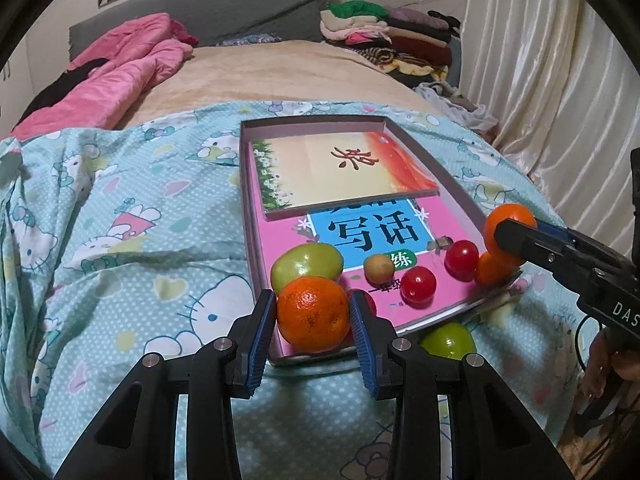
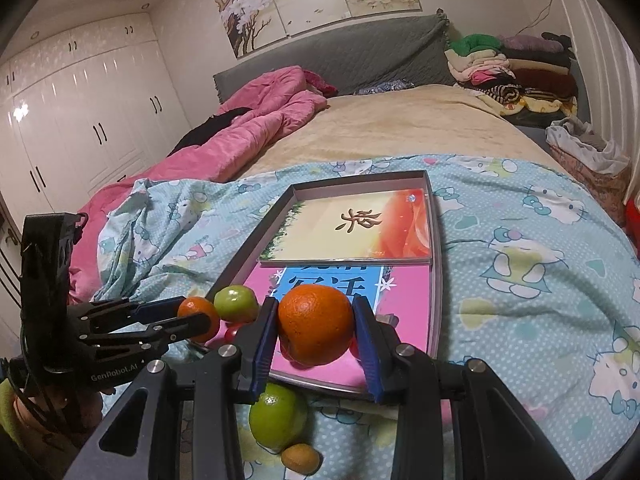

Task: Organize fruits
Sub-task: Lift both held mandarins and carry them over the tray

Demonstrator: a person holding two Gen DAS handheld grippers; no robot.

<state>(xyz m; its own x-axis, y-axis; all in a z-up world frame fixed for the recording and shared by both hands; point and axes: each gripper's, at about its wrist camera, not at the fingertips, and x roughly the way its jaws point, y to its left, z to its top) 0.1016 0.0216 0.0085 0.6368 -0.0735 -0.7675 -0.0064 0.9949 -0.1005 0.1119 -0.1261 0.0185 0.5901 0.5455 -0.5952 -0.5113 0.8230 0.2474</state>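
My left gripper [image 1: 314, 312] is shut on an orange [image 1: 312, 314] over the near left corner of the shallow box [image 1: 245, 184]. My right gripper [image 2: 316, 322] is shut on another orange [image 2: 317, 323] above the box's near edge [image 2: 437, 248]; it shows at the right in the left wrist view [image 1: 510, 224]. In the box lie a green fruit [image 1: 306, 264], a small brown fruit [image 1: 379, 268], two cherry tomatoes [image 1: 418, 286] [image 1: 461, 260] and a small orange fruit [image 1: 490, 268]. A green fruit [image 2: 278, 416] and a small orange fruit [image 2: 300, 458] lie on the sheet outside.
The box holds a pink book [image 1: 280, 236] and a smaller booklet [image 1: 340, 172], on a Hello Kitty sheet [image 1: 120, 220]. A pink quilt [image 2: 260, 120], stacked clothes [image 2: 508, 68] and a curtain [image 1: 560, 80] are beyond.
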